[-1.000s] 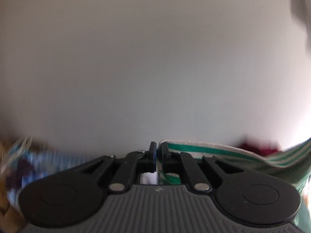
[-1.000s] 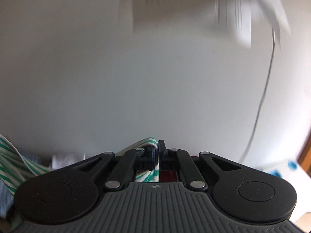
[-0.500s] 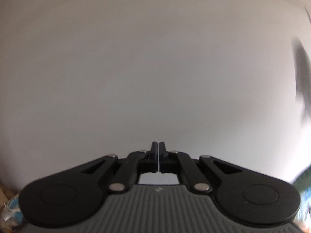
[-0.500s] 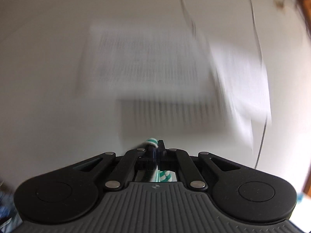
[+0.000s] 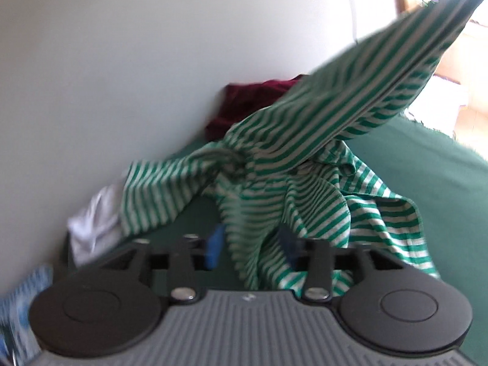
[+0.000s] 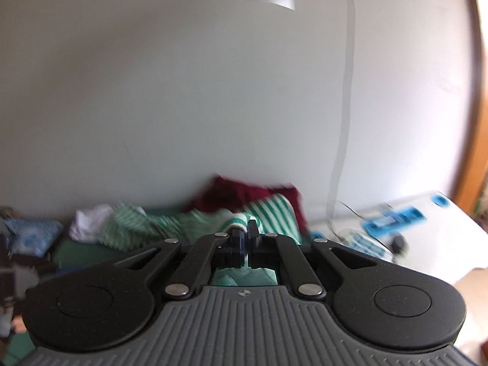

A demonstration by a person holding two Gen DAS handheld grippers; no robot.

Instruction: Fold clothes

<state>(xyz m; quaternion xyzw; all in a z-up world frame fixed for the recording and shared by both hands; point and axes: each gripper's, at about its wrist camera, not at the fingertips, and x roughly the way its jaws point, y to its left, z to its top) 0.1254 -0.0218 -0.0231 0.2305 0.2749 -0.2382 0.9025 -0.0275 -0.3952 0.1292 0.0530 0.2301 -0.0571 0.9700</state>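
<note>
Folding has barely begun: the striped shirt [image 5: 292, 164] lies crumpled on the green bed cover [image 5: 427, 164] just before the maroon garment [image 5: 250, 103], one edge pinched by the right tongs [image 6: 246, 228], while the left tongs [image 5: 250, 244] have just been opening, cloth hanging loose between them.

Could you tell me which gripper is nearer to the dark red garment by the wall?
I cannot tell. The right gripper, shut on the striped shirt, sees the dark red garment just beyond its tips. The left gripper, its jaws just opened around hanging shirt folds, also faces it.
</note>
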